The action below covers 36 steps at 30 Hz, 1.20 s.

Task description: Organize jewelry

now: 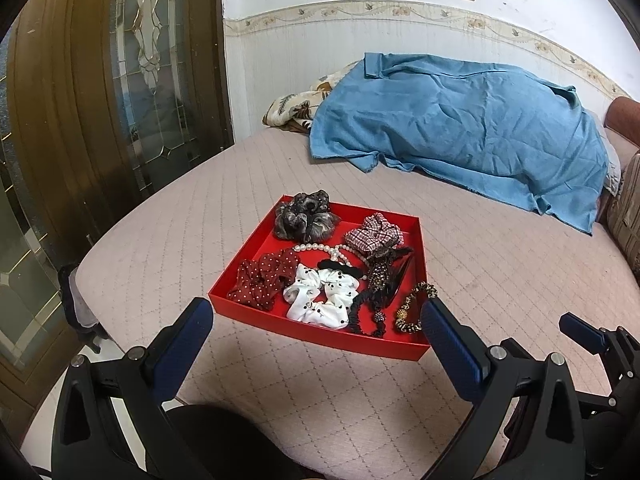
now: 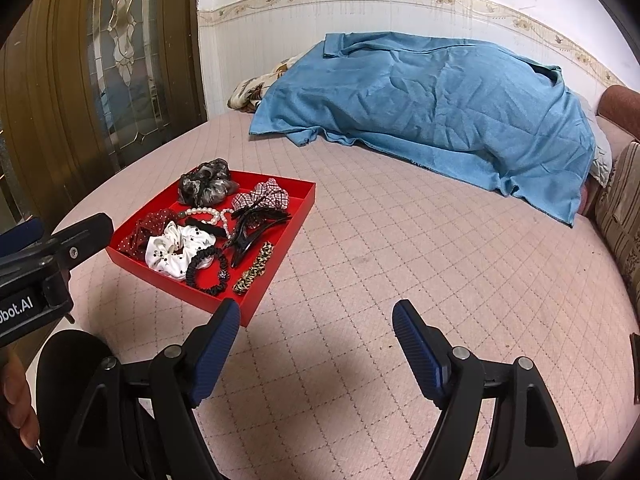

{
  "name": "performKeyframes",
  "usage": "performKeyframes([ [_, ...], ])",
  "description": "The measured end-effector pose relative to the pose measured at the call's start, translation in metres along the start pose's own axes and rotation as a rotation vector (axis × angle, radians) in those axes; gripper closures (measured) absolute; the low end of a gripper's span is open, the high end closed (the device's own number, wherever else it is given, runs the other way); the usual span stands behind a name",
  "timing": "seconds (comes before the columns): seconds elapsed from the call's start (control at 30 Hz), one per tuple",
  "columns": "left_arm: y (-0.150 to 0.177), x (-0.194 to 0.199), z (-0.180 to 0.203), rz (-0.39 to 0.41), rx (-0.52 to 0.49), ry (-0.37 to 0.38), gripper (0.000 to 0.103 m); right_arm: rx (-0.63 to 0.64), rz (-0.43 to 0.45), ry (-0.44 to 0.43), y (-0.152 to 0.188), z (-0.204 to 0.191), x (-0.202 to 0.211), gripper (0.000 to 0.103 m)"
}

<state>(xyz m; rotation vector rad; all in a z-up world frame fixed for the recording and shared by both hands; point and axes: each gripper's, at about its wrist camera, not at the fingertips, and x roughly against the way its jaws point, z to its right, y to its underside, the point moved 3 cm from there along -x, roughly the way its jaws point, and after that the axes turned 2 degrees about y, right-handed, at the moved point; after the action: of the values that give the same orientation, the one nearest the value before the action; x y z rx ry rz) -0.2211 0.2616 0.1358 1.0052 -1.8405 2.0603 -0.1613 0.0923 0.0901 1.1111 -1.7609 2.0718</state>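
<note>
Hidden: blue cloth (image 1: 460, 128) drapes an unseen heap on the quilted pink bed (image 2: 400, 260).
Tray: red tray (image 1: 320, 338), scrunchies, pearls, clips piled inside, mid-bed.
Left gripper (image 1: 316, 320): wide, empty.
Right gripper (image 2: 316, 320): wide, empty.

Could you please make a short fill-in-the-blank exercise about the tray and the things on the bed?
1. The hair accessories lie in a shallow tray of ____ colour.
2. The white scrunchie has ____ dots.
3. The large cloth at the far side of the bed is ____.
4. Both the left gripper and the right gripper hold ____.

Missing words: red; black; blue; nothing
</note>
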Motion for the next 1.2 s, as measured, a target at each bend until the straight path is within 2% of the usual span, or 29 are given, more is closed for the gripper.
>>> performKeyframes([
  [1.2, 0.004, -0.009, 0.002, -0.038, 0.006, 0.004, 0.0, 0.029, -0.014, -0.03, 0.005, -0.01, -0.006, 0.019],
])
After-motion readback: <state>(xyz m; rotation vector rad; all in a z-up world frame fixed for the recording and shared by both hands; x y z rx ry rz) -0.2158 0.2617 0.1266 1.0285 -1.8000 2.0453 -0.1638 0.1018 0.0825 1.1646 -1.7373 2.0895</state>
